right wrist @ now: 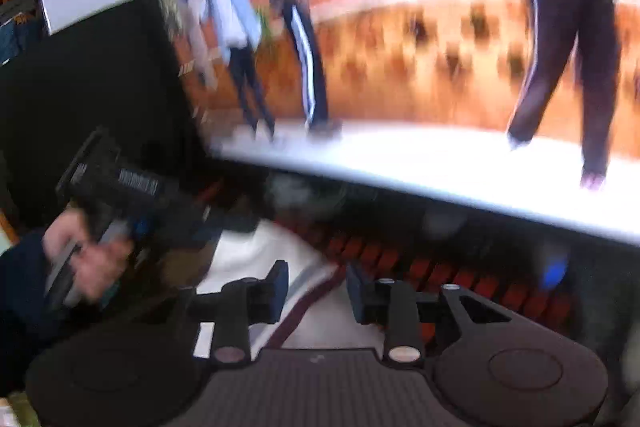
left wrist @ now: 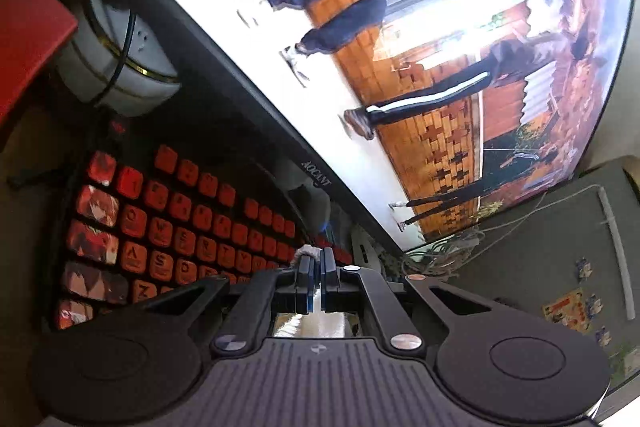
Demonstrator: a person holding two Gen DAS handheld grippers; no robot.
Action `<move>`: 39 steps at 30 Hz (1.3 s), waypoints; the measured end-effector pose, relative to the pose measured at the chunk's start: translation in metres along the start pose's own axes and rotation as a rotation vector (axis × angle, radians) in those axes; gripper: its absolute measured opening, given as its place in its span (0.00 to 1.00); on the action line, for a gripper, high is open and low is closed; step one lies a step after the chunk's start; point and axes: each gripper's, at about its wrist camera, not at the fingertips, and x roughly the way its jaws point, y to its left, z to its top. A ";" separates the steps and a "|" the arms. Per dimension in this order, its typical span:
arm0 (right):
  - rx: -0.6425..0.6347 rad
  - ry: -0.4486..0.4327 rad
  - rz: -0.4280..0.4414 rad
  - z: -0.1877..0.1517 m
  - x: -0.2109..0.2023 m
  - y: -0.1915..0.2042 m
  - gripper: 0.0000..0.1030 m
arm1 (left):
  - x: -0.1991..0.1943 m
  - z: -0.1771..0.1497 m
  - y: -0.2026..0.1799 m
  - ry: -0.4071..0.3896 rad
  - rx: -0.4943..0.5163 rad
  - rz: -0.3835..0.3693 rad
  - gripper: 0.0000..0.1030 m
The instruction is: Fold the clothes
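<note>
Monitor [left wrist: 400, 39]: we see it fill the far side of both views.
Keyboard [left wrist: 168, 227]: red keys, under the monitor.
Garment [right wrist: 256, 259]: pale cloth near us, just beyond the right gripper [right wrist: 317, 289], whose jaws gape empty.
Left gripper [left wrist: 317, 281]: pinched on a white scrap, we judge cloth.

Red-orange keys on the keyboard [left wrist: 180, 227], white cloth [right wrist: 272, 259] with a maroon stripe, black-and-blue tongs [right wrist: 316, 291].

Glaring monitor [left wrist: 420, 47] lights dim desk; right view motion-blurred (fisheye-bent edges).
</note>
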 end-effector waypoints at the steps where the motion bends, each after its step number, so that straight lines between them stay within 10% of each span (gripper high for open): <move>1: 0.050 0.036 0.021 -0.003 0.008 -0.005 0.30 | 0.000 0.000 0.001 0.003 -0.001 0.000 0.02; 6: 0.224 -0.020 0.016 0.001 0.025 -0.022 0.29 | -0.002 -0.002 0.002 0.001 0.005 0.001 0.02; 9: 0.252 -0.078 0.026 0.011 0.027 -0.025 0.01 | -0.006 -0.002 -0.001 -0.017 0.010 0.007 0.02; 15: 0.205 -0.113 -0.043 0.041 0.033 -0.023 0.01 | -0.017 0.004 -0.003 -0.068 0.058 0.060 0.03; 24: 0.108 -0.042 -0.114 0.054 0.027 -0.020 0.39 | -0.032 -0.020 -0.036 -0.108 0.331 0.210 0.16; 30: 0.052 -0.116 -0.172 0.031 -0.062 -0.033 0.39 | -0.013 -0.069 -0.078 0.011 0.583 0.207 0.16; 39: -0.021 -0.066 -0.396 -0.045 -0.102 -0.082 0.38 | 0.025 -0.113 -0.075 0.168 0.636 0.243 0.16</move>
